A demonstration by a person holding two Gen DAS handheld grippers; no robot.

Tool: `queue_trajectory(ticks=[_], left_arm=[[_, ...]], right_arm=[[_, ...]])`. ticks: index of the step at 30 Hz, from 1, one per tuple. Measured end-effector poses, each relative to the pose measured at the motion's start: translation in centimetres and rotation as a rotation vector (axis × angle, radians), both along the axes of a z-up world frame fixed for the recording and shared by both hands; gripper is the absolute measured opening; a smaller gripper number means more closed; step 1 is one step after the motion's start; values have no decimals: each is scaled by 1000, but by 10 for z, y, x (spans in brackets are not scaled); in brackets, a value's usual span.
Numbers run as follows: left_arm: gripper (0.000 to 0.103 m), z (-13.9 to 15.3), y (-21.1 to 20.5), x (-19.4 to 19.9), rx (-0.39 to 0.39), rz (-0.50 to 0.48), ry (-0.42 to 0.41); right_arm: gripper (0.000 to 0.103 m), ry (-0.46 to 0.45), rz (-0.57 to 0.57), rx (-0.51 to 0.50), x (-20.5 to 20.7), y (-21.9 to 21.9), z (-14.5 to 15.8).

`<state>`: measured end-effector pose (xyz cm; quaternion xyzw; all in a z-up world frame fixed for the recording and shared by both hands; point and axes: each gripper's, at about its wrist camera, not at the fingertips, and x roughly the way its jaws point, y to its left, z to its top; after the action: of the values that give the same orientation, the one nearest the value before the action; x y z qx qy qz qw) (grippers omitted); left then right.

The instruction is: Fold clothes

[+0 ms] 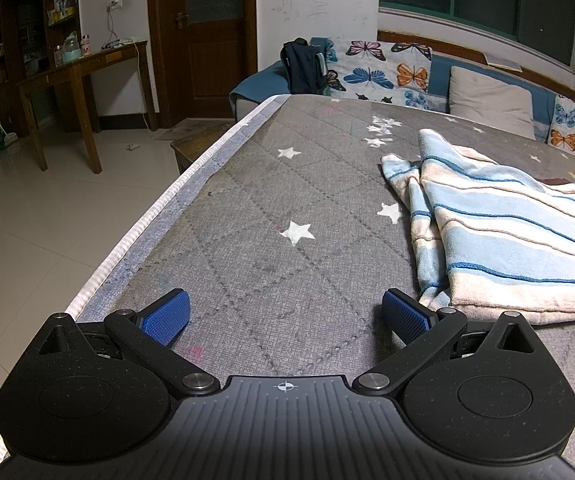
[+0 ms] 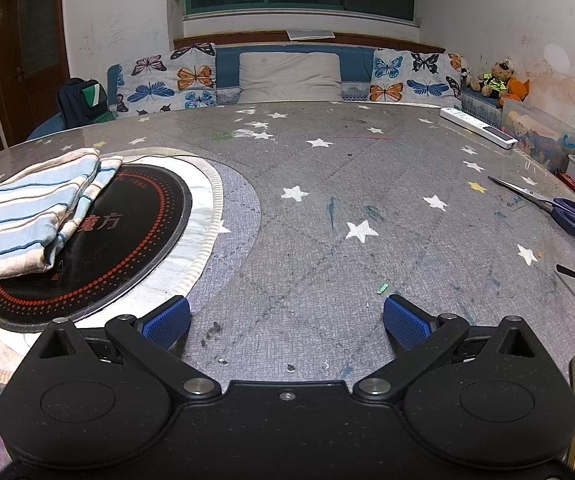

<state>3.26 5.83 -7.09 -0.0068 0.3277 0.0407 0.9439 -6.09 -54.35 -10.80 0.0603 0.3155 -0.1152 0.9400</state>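
Both tools, left tool [image 1: 285, 314] and right tool [image 2: 286, 318], gape wide, empty; your towel [image 1: 503, 236] looks folded, so grab an edge next.

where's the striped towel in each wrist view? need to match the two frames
Left wrist: striped towel lies at the right of the picture, on the grey star cloth, just beyond the right blue pad.
Right wrist: striped towel lies at the left edge, partly over the black round cooktop.
Shared landmark: the beige cushion between butterfly pillows under the window.
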Motion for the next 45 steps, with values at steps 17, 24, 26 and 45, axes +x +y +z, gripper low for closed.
queue_trajectory(ticks=[17, 24, 26, 45], left_arm=[[103, 0, 0, 0, 0, 0, 0], [103, 0, 0, 0, 0, 0, 0], [103, 0, 0, 0, 0, 0, 0], [103, 0, 0, 1, 0, 0, 0]], right_arm=[[103, 0, -1, 2, -1, -3, 1], [103, 0, -1, 2, -1, -3, 1], [103, 0, -1, 2, -1, -3, 1], [103, 0, -1, 2, -1, -3, 1]])
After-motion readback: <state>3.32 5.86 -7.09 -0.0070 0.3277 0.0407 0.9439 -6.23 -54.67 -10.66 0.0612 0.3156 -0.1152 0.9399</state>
